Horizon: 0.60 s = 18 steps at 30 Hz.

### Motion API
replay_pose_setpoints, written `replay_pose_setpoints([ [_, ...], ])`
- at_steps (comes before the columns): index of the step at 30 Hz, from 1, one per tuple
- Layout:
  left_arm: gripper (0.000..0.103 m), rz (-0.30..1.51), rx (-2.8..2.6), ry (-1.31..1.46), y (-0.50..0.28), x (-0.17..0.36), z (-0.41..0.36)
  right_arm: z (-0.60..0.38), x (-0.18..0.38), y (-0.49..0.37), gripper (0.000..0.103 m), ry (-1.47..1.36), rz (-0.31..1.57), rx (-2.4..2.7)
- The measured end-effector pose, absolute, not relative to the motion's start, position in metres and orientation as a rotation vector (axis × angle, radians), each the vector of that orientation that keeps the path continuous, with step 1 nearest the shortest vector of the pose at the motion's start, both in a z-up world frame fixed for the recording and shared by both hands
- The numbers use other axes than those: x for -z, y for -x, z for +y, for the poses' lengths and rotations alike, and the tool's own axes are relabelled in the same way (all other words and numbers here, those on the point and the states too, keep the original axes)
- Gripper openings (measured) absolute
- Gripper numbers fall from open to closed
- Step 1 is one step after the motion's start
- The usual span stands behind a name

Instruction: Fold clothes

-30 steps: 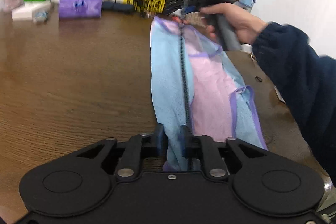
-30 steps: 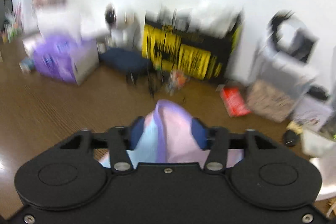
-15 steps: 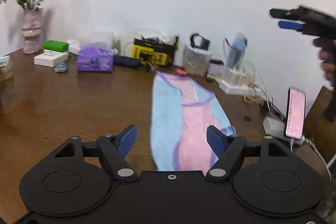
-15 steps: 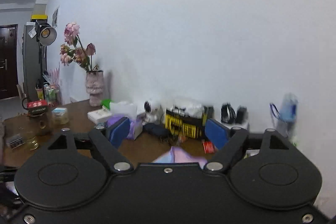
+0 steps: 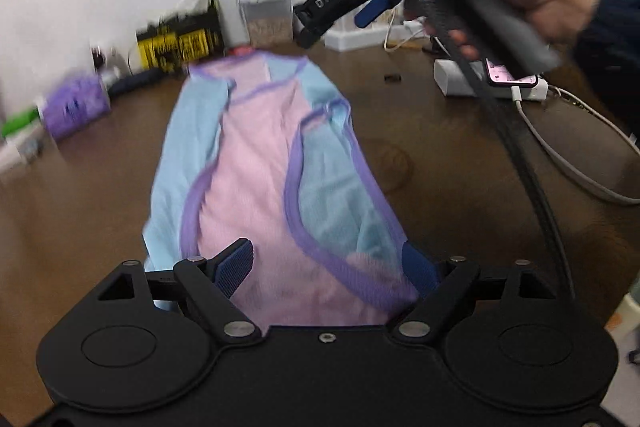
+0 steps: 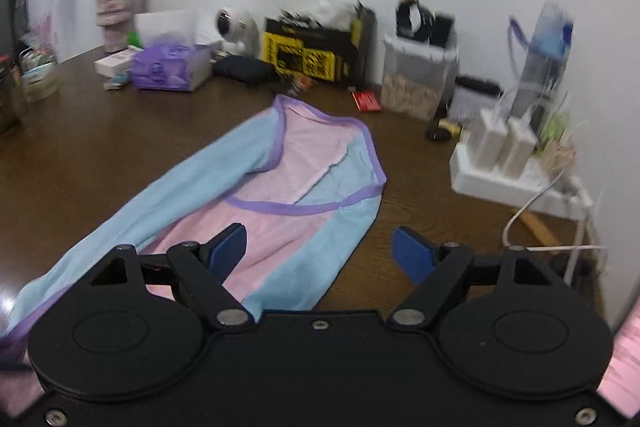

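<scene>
Left gripper (image 5: pixel 328 267) is hovering with jaws spread, having just opened, over the near end of the pink-and-blue garment (image 5: pixel 260 163). Right gripper (image 6: pixel 320 247) is likewise gaping, gripping nothing. Garment is lying lengthwise on the brown desk (image 6: pixel 120 131).

— What do we have under everything?
— A dark wooden bench (image 6: pixel 120 131). On it we see the pink and blue garment (image 6: pixel 280 187) lying flat, folded into a long strip.
— And along the wall?
— We see a purple tissue pack (image 6: pixel 168 67), a yellow and black box (image 6: pixel 312 53), a clear container (image 6: pixel 416 83), a white power strip (image 6: pixel 516 183) and a vase of flowers (image 6: pixel 114 11).
</scene>
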<state>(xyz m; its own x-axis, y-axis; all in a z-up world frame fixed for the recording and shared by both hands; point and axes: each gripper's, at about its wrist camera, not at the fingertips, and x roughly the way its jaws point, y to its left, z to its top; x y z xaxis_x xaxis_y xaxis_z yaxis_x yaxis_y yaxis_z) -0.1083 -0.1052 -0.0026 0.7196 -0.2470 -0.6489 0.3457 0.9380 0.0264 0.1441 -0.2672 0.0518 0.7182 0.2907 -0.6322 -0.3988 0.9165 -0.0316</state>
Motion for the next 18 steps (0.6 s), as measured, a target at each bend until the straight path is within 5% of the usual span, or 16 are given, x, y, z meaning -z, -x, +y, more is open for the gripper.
replay_pose_setpoints([
  [13, 0.078, 0.686, 0.508, -0.271, 0.126, -0.005, -0.105, -0.29, -0.031, -0.152, 0.084, 0.155, 0.648, -0.405],
  [15, 0.066, 0.694, 0.509, -0.276, 0.12, 0.001, -0.109, -0.293, -0.032, -0.151, 0.084, 0.158, 0.646, -0.386],
  [18, 0.036, 0.716, 0.532, -0.228, 0.114, 0.001, -0.106, -0.292, -0.025, -0.16, 0.084, 0.147, 0.655, -0.339],
])
